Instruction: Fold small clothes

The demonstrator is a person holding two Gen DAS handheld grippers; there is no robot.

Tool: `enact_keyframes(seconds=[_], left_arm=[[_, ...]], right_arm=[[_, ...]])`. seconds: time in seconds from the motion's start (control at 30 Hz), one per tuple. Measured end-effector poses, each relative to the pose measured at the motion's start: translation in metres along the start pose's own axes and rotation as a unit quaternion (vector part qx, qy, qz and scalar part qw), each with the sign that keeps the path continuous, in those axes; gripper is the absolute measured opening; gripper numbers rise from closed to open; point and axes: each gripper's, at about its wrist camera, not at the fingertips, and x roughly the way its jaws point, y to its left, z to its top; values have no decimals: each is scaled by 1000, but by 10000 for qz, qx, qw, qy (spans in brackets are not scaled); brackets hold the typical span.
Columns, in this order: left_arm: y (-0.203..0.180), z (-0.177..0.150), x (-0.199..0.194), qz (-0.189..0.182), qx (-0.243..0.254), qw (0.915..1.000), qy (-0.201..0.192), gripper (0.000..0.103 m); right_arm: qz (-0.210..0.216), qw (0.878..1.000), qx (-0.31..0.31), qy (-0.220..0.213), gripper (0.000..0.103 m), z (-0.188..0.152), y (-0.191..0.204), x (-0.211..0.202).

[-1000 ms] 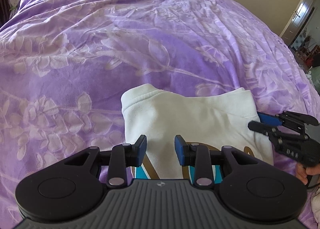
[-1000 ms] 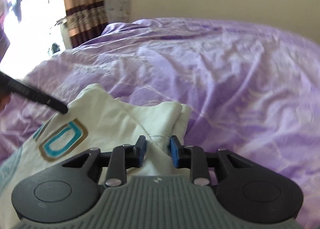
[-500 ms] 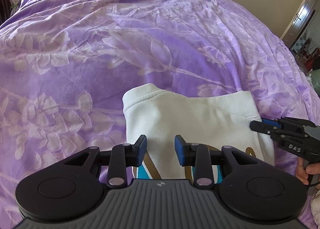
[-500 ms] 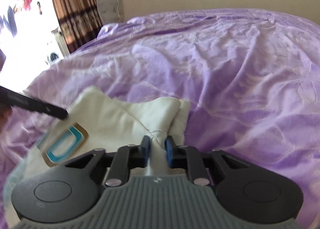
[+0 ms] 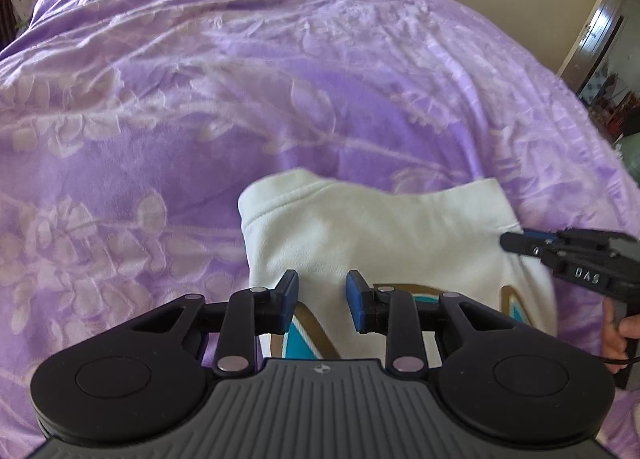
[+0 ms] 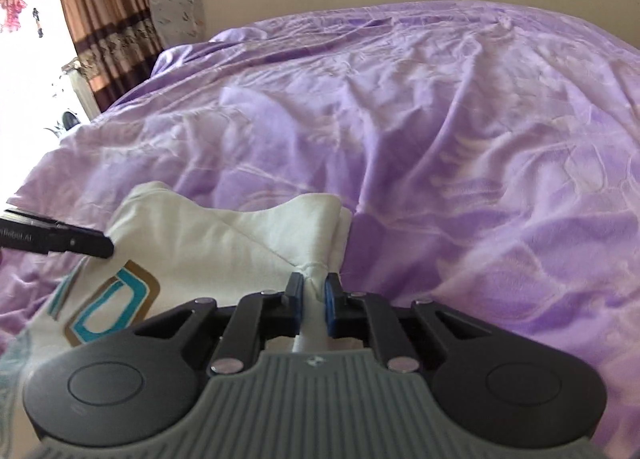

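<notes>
A small white garment (image 5: pixel 372 235) with a teal and gold print lies partly folded on the purple bedspread (image 5: pixel 200 99). My left gripper (image 5: pixel 322 295) is open, its jaws over the garment's near left part, holding nothing. My right gripper (image 6: pixel 311 291) is shut on a pinched fold at the garment's right edge (image 6: pixel 316 271). In the left wrist view the right gripper (image 5: pixel 516 239) shows at the garment's right side. In the right wrist view the left gripper's finger (image 6: pixel 76 245) reaches in over the garment (image 6: pixel 200 235) from the left.
The purple floral bedspread (image 6: pixel 440 139) covers the whole bed, wrinkled. A brown curtain (image 6: pixel 100 11) and a bright window stand at the far left. A door (image 5: pixel 600 27) stands at the far right. A cream wall runs behind the bed.
My right gripper has closed from open onto the garment's right edge fold. My left gripper stays open in nearly the same place.
</notes>
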Motion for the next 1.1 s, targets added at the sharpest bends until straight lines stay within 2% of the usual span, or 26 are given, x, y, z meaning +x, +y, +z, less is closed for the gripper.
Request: enact_keyframes(seconds=[0.07, 0.17, 0.33, 0.53, 0.6, 0.8, 0.87, 1.0, 1.1], left_arm=[[1, -4, 9, 112, 23, 9999, 94, 33], [2, -6, -3, 71, -135, 9999, 4, 33], [-7, -15, -56, -96, 153, 9998, -92, 33], [-12, -53, -119, -160, 698, 9974, -51, 33], [-10, -70, -134, -196, 816, 9965, 2, 34], [-6, -126, -159, -390, 1004, 9939, 226, 48], [-6, -142, -159, -377, 1002, 9940, 239, 52], [-2, -165, -147, -435, 714, 9959, 335, 54], [2, -176, -134, -412, 446, 9975, 353, 54]], right_arm=[[-48, 10000, 0, 64, 11, -3, 0, 5], [-63, 9991, 408, -26, 33, 0, -7, -15], [-96, 9932, 1156, -44, 34, 3, 0, -88], [112, 9834, 1779, 328, 36, -49, 29, -160], [281, 9752, 2130, 530, 36, -70, 33, -172], [578, 9410, 3198, 941, 37, -124, 26, -181], [712, 9266, 3575, 926, 37, -136, 18, -178], [896, 9103, 3953, 837, 36, -149, 11, -169], [1052, 9009, 4146, 735, 25, -158, 8, -162]])
